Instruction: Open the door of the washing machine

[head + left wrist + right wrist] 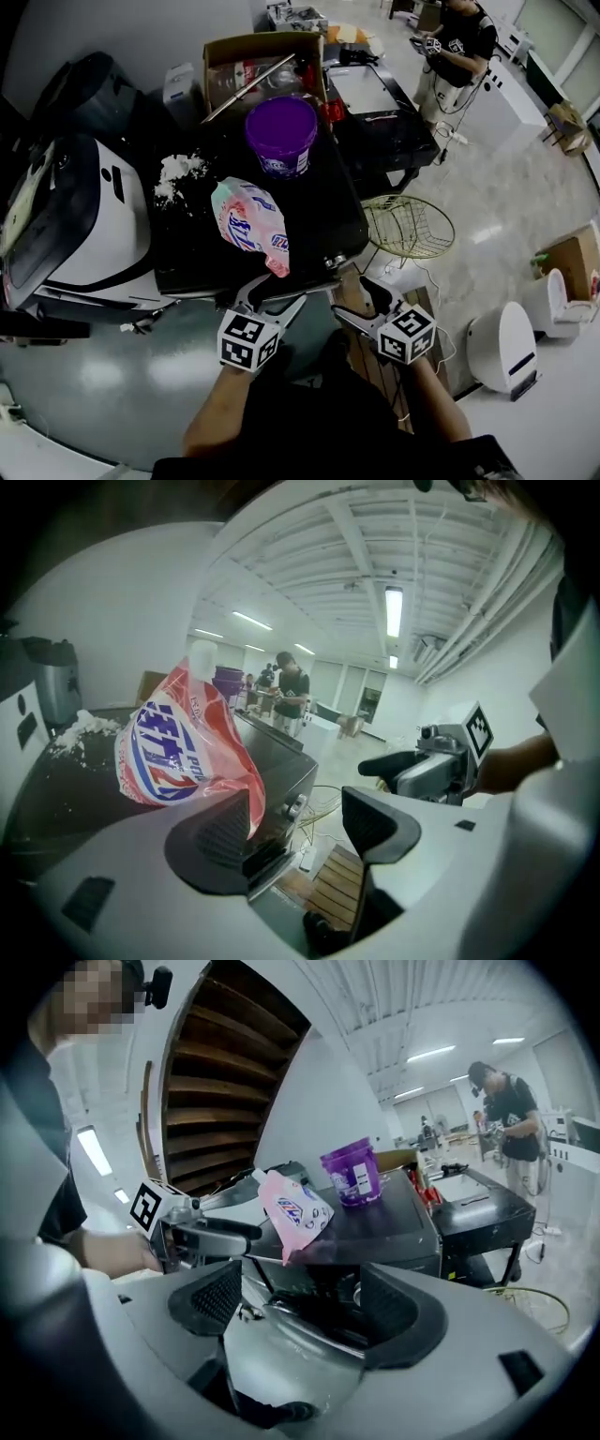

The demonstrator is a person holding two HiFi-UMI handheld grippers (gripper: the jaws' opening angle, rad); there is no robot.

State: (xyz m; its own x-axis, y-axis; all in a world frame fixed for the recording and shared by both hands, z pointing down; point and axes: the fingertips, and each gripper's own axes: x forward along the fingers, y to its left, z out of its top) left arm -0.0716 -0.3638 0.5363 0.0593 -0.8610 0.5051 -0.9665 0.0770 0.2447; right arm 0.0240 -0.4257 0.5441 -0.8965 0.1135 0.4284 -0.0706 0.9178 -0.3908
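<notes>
The black washing machine (319,216) stands in the middle of the head view, just in front of the person. Its front side, where the door is, faces the person and is hidden from above. In the right gripper view this front is dark, and it is not clear if the door is shut.

On top of the machine lies a pink bag (251,225), with one end over the front edge. Behind it stands a purple tub (281,134), and a white clump (173,173) lies near the left edge.

The left gripper (278,295) is at the front edge of the machine, just below the bag. Its jaws are apart and hold nothing; between them its own view shows only the front corner of the machine and the floor beyond.

The right gripper (354,300) is just beside it, near the front right corner. Its jaws are also wide apart and empty, and they point at the dark front of the machine.

A wire basket (408,228) stands on the floor to the right. A person (459,47) stands well behind.
</notes>
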